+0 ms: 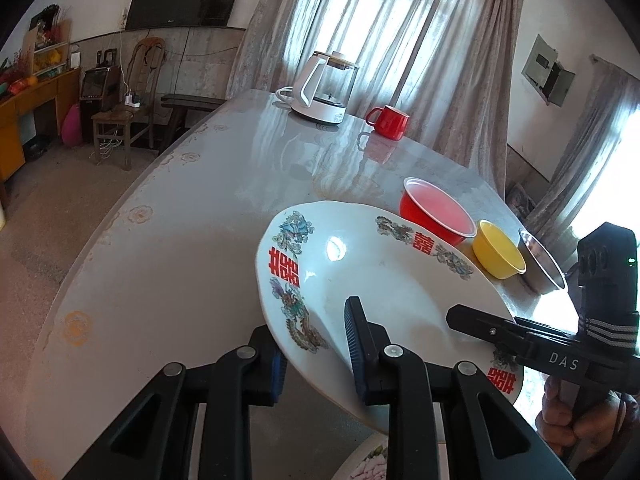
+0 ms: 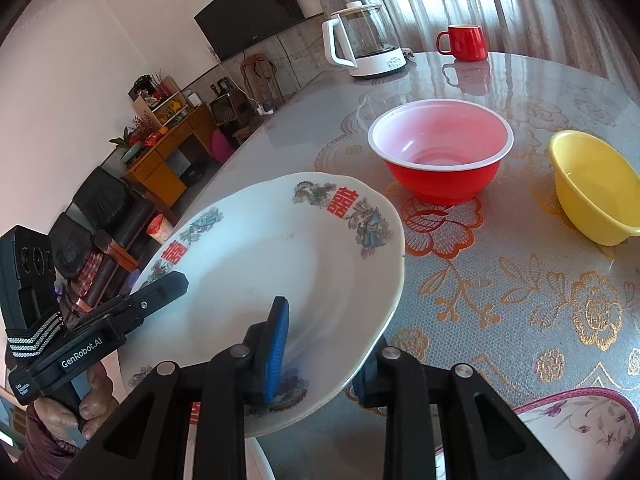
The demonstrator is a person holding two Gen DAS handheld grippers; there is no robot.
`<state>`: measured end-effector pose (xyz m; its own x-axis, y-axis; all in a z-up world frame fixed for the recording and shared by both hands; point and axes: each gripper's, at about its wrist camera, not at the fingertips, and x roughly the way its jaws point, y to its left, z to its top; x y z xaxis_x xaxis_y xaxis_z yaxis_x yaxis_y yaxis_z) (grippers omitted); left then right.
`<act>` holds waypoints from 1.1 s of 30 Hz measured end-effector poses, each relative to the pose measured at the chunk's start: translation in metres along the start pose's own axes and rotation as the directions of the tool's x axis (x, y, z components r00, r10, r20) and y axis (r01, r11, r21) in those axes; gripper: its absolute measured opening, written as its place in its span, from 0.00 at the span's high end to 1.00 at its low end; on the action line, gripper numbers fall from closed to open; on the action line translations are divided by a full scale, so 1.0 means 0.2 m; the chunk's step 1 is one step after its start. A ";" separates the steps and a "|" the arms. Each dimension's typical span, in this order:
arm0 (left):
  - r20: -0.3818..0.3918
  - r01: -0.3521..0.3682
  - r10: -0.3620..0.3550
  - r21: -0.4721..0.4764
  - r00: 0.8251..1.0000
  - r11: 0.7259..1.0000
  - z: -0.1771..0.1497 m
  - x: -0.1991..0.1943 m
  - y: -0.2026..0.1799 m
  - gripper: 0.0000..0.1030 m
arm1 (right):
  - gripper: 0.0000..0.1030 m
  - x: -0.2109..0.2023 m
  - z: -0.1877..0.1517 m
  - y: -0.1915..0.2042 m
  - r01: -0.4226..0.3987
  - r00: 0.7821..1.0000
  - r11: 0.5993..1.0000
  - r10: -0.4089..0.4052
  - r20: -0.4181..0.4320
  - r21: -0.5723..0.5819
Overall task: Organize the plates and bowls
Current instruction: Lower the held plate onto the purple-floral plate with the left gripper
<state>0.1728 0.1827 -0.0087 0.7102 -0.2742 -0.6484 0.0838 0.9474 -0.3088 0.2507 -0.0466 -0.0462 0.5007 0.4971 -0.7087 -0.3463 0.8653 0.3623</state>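
While both grippers clamp its rim from opposite sides, the white plate [image 1: 384,280] with red characters and bird patterns hangs tilted above the table [image 1: 180,240]. The left gripper [image 1: 316,360] is clenched on the plate's near edge in its own view, one blue-padded finger on the upper face and the other beneath the rim. The right gripper [image 2: 320,352] grasps the same plate likewise, one pad [image 2: 276,344] lying on the inner face and the other under the edge. Each gripper also shows in the other's camera, held in a bare hand [image 2: 80,408].

Below the plate, at the bottom of both views, lie parts of other patterned dishes, including a floral plate [image 2: 576,420] with a dark red rim.

Beyond the plate stand a red bowl [image 2: 440,152] with a pale inside, and just beside it a yellow bowl [image 2: 592,188]. A metal bowl [image 1: 540,264] stands next to the yellow one in the left view.

At the table's far edge stand a glass kettle [image 2: 364,40] on a white base and a red mug [image 2: 464,42], with curtains [image 1: 380,32] behind.
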 end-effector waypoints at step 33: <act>0.012 0.224 -0.232 0.218 0.973 0.950 -0.39 -0.34 -0.76 0.70 | 0.74 -0.88 -0.50 -0.27 0.091 0.978 0.994 -0.100 0.183 0.053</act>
<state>0.0575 0.0438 0.0280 0.6793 -0.4850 -0.5508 0.3914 0.8743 -0.2871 0.1027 -0.1867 -0.0010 0.6692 0.4116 -0.6186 -0.2566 0.9093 0.3275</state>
